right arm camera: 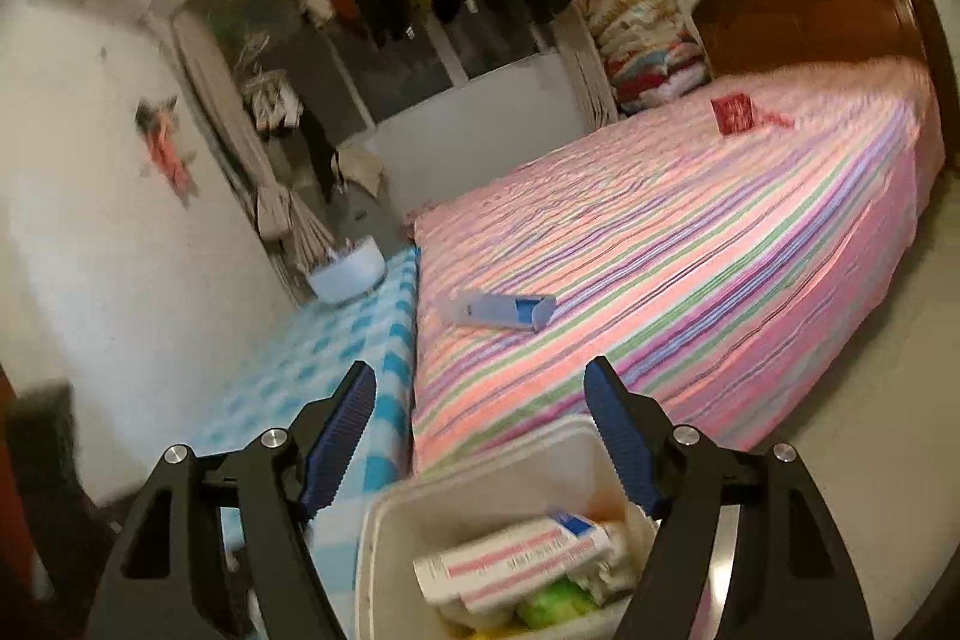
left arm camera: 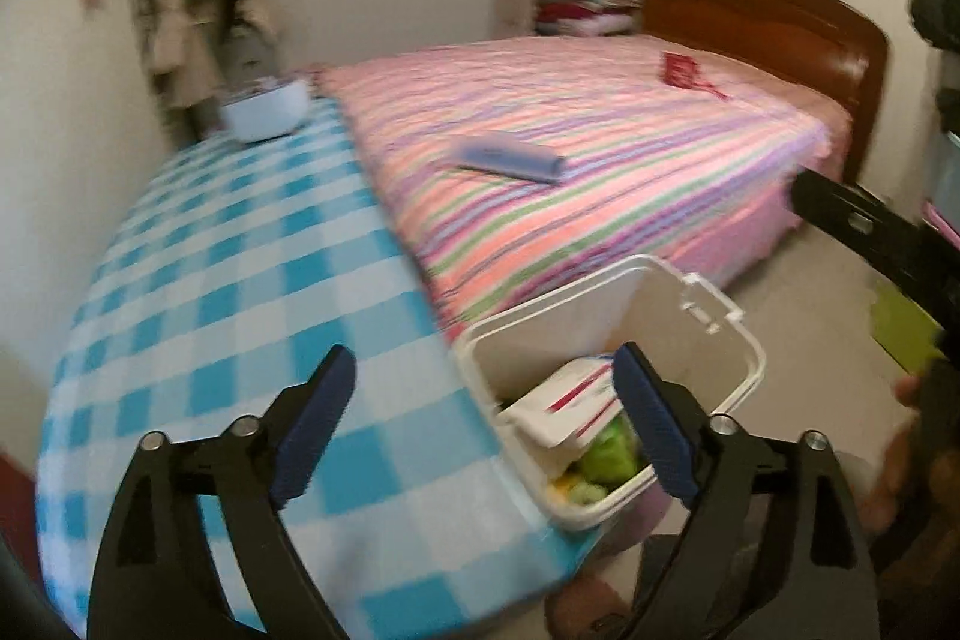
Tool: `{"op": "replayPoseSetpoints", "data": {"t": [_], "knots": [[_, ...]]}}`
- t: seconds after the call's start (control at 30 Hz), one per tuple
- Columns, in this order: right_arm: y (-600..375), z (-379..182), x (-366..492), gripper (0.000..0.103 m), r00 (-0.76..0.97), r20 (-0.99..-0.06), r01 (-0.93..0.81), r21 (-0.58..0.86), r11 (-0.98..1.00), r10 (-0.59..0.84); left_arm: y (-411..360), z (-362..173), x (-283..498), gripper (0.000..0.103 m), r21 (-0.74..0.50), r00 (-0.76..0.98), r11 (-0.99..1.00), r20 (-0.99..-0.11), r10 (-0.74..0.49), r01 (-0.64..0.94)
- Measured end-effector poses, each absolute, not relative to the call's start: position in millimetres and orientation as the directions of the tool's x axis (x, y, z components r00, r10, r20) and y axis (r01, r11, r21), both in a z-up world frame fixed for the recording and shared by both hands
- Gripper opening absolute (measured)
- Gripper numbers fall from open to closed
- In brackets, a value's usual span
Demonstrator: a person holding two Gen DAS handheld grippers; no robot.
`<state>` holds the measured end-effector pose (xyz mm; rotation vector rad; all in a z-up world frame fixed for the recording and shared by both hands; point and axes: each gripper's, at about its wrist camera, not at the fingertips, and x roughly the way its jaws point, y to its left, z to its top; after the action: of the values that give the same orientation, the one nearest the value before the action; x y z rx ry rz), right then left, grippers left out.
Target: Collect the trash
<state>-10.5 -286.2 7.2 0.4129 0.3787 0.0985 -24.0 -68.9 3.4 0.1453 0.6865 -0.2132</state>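
- The left gripper [left arm camera: 483, 388] has its jaws spread wide with nothing between them, above the checked blue blanket [left arm camera: 240, 316] and the bin's edge.
- The right gripper [right arm camera: 480, 403] is likewise spread apart and holds nothing, just above the bin.
- The white bin [left arm camera: 720, 322] stands beside the bed and holds a white-and-pink box [right arm camera: 510, 556] and green scraps.
- A blue box [right arm camera: 498, 310] and a red packet [right arm camera: 733, 113] lie on the striped bedspread [right arm camera: 690, 280], well apart.
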Motion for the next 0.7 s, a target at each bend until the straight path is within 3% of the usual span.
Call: {"op": "replayPoseSetpoints", "data": {"t": [0.33,0.7], "knots": [[-232,30,-101,0.080,0.913,-0.388,-0.008,0.297,0.955,0.128,-27,19,-107,0.091,0.166,0.792,0.985,-0.608,0.057,0.056],[-202,31,-136,0.080,0.907,-0.402,-0.034,0.237,0.971,0.130,-30,21,-118,0.091,0.143,0.786,0.989,-0.615,0.067,0.027]]}}
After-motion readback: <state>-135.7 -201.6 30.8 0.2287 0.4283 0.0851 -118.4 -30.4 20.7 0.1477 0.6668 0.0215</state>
